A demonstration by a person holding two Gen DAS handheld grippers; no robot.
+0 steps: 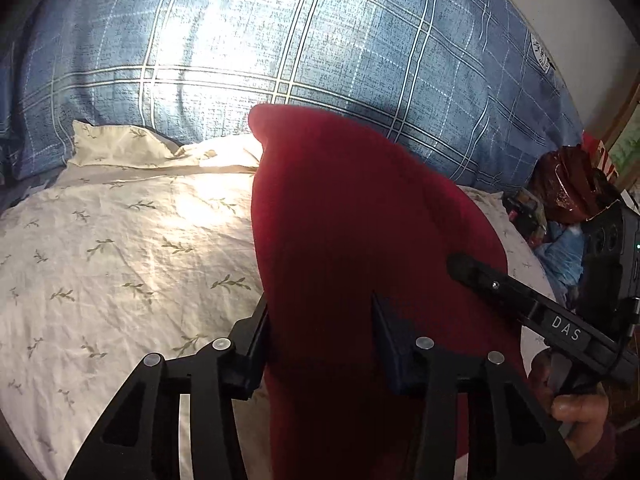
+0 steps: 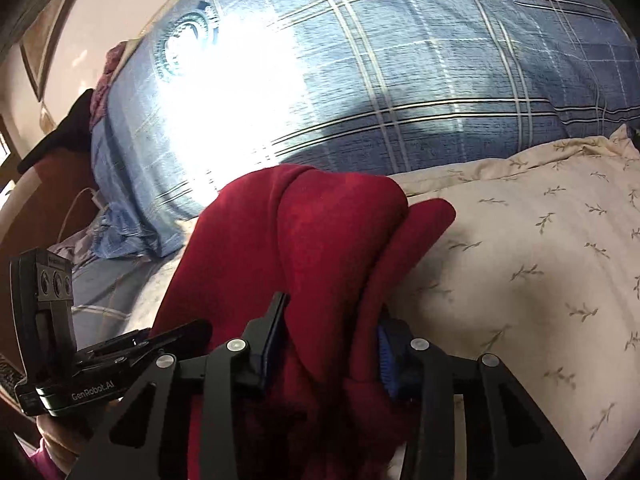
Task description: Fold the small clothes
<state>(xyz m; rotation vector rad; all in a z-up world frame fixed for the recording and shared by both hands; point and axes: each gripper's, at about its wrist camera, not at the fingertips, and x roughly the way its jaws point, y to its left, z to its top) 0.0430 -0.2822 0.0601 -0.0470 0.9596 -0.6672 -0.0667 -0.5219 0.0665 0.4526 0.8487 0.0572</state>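
A dark red garment (image 1: 340, 208) hangs lifted over the bed, its far end drooping forward in a rounded fold. My left gripper (image 1: 320, 320) is shut on it, and the cloth fills the whole gap between the two black fingers. In the right wrist view the same red garment (image 2: 320, 220) is bunched into folds, with my right gripper (image 2: 332, 328) shut on a thick gather of it. One of the right gripper's fingers (image 1: 500, 288) presses into the cloth's right edge in the left wrist view. The garment's near part is hidden under both grippers.
A cream sheet with a leaf print (image 1: 120, 260) covers the bed under the garment. A large blue plaid pillow (image 1: 320, 40) stands behind it. Dark red and blue clutter (image 1: 568, 184) lies at the bed's right side. A person's hand (image 1: 580, 412) holds the right gripper.
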